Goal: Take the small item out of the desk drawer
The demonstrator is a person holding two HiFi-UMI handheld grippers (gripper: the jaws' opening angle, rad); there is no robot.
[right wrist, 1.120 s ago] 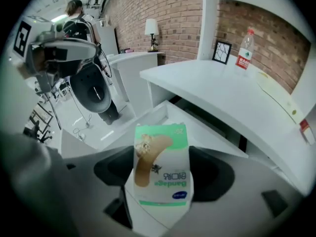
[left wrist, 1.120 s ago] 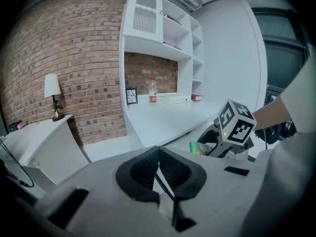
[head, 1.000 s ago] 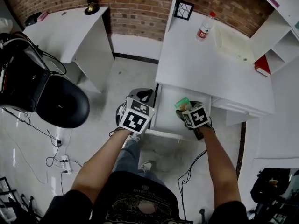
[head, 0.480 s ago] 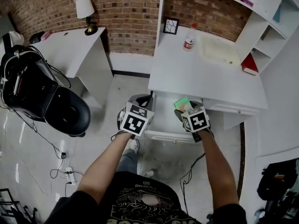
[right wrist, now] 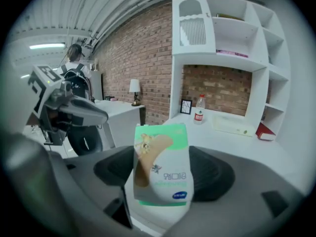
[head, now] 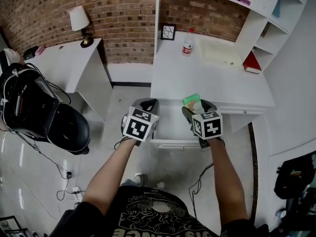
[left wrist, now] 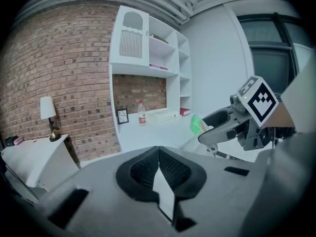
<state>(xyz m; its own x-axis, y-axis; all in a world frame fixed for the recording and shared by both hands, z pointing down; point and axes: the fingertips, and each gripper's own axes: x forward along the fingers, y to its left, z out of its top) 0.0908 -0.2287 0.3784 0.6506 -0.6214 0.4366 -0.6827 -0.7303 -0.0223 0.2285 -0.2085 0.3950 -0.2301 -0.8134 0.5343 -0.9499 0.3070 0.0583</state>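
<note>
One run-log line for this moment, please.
right tongs: shut on green packet | left tongs: shut, empty | drawer: open

study or office, white desk (head: 207, 78), shelf unit (head: 269, 26), brick wall (head: 118, 14), table lamp (head: 79, 22), black chair (head: 66, 127)

Glossy plastic pkt (right wrist: 160, 164), matt white desk (head: 197, 78) & rough brick wall (head: 118, 14).

Packet (right wrist: 160, 154), between the fingers (right wrist: 217, 174) of the right gripper (right wrist: 164, 174): dark Korean-looking print mid-face, not surely readable; blue oval logo beneath, lettering too small.
Bottle (right wrist: 199, 110), beyond the fingertips: red label, print illegible.
Marker cubes (head: 138, 124): black-and-white square codes, no letters.
</note>
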